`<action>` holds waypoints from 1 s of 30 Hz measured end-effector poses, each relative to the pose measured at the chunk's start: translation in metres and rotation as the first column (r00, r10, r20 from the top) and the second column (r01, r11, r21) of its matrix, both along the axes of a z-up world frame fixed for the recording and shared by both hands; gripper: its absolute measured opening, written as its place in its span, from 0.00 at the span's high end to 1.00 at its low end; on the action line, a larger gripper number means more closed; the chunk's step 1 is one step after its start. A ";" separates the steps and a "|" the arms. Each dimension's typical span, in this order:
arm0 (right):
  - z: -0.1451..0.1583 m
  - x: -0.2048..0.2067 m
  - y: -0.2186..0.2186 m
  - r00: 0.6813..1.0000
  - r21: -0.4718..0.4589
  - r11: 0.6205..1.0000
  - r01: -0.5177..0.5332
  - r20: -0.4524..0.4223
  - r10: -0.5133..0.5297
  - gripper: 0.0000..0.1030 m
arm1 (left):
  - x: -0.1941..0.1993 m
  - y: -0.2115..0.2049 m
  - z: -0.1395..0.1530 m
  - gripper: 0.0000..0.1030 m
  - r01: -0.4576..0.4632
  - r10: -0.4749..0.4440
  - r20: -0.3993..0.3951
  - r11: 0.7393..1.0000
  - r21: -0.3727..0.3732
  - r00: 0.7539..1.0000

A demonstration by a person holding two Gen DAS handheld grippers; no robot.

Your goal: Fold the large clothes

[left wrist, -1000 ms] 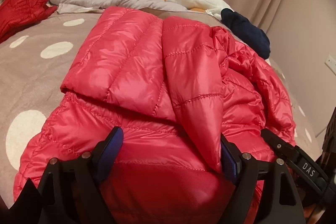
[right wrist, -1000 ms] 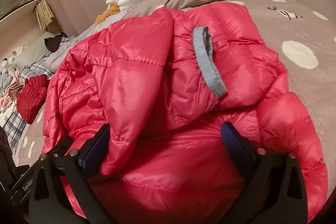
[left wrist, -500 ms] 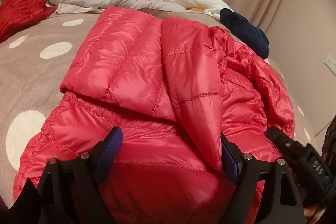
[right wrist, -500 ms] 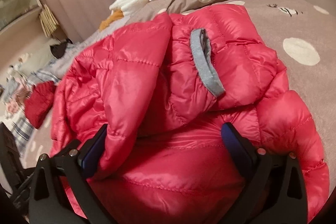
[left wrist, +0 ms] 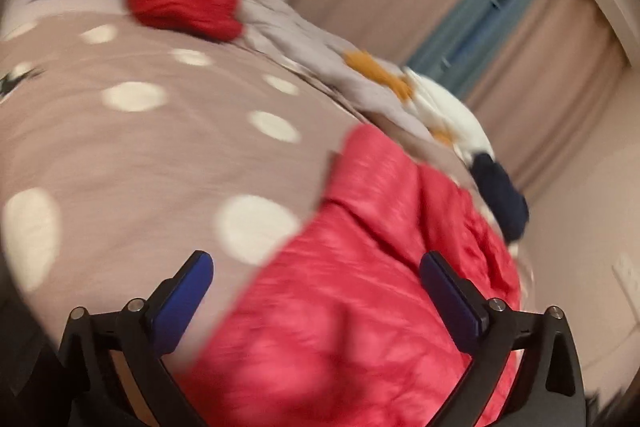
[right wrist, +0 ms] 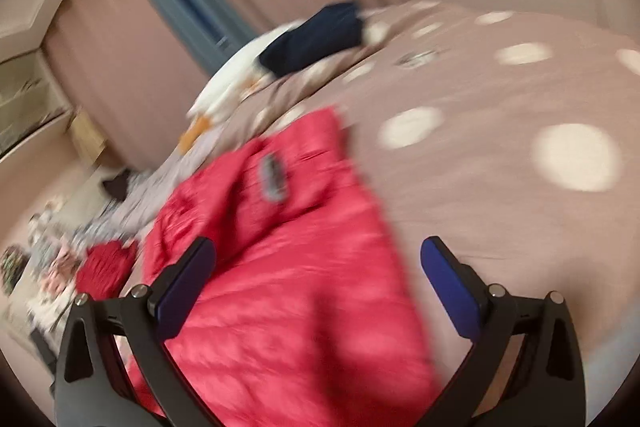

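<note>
Left wrist: fingers (left wrist: 448,291) spread wide, gripping nothing.

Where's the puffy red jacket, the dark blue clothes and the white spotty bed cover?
Puffy red quilted jacket (left wrist: 360,307), left wrist view: its front panel.
Dark navy folded garment (right wrist: 316,37), right wrist view: its top.
Brown bedspread with white spots (left wrist: 140,155), left wrist view: bare part.

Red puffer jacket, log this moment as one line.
red puffer jacket: folded on spotted bed cover | left gripper: open, jaws just widened, holds nothing | right gripper: open, holds nothing | frames blurred
</note>
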State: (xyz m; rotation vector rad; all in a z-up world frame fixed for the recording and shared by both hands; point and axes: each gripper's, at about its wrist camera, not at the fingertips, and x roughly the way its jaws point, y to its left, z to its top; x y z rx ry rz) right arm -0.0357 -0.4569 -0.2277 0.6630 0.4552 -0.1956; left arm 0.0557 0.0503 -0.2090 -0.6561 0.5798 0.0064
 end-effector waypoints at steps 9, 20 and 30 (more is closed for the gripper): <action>-0.045 -0.058 0.007 0.996 0.123 0.991 0.056 0.064 -0.064 0.00 | -0.053 0.027 -0.038 0.02 -0.017 0.021 0.029 0.993 -0.120 0.999; -0.063 -0.068 0.059 0.989 0.277 0.959 0.058 0.117 -0.094 0.00 | -0.072 -0.010 -0.049 0.02 0.073 -0.061 0.066 0.975 -0.208 0.996; -0.072 -0.064 0.098 0.997 0.473 0.879 -0.053 0.081 0.017 0.00 | -0.073 -0.031 -0.049 0.02 0.184 -0.179 0.042 0.937 -0.299 0.983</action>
